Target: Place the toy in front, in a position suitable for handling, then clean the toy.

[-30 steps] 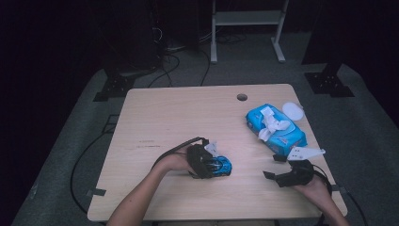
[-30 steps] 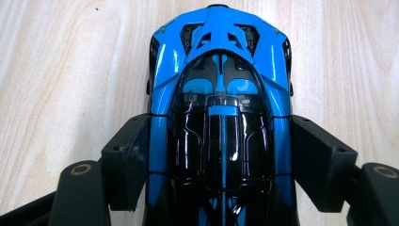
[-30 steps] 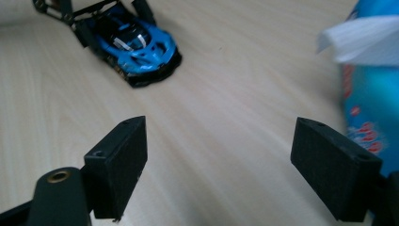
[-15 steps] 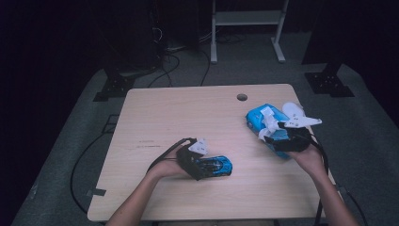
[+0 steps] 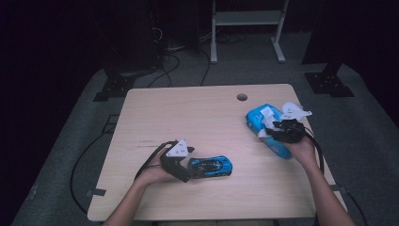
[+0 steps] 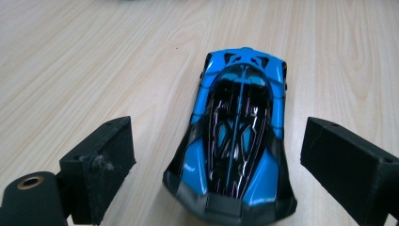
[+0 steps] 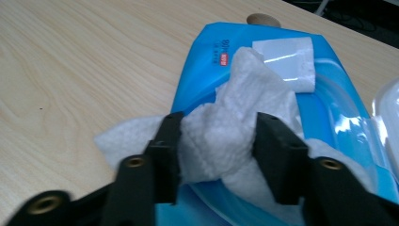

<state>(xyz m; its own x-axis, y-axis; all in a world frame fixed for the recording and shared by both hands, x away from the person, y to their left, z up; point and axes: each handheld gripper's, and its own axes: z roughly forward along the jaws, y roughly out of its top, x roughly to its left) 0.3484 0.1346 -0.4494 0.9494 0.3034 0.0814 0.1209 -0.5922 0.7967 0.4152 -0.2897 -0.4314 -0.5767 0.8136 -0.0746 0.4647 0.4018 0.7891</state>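
Since a second ago the right tool [image 5: 282,130] has travelled from the near right edge of the table [image 5: 188,113] up to the blue wipes pack [image 5: 263,122] at the far right, and the left tool [image 5: 181,162] has drawn back a little from the blue toy car [image 5: 210,166]. Seen from the right gripper view, the right tool [image 7: 219,150] has just been closing its jaws and now pinches a crumpled white wipe [image 7: 226,127] that sticks out of the pack's [image 7: 226,52] top, both pads pressing into the tissue. A white sticker flap [image 7: 284,59] lies folded back on the pack just beyond the wipe. From the left gripper view, the left tool [image 6: 216,160] has just been opening its jaws; they stand wide and released, with the toy car [image 6: 237,136] lying on the table between them, its near end towards the camera, clear of both pads. In the high view the car lies lengthwise near the front middle of the table, well apart from the pack.
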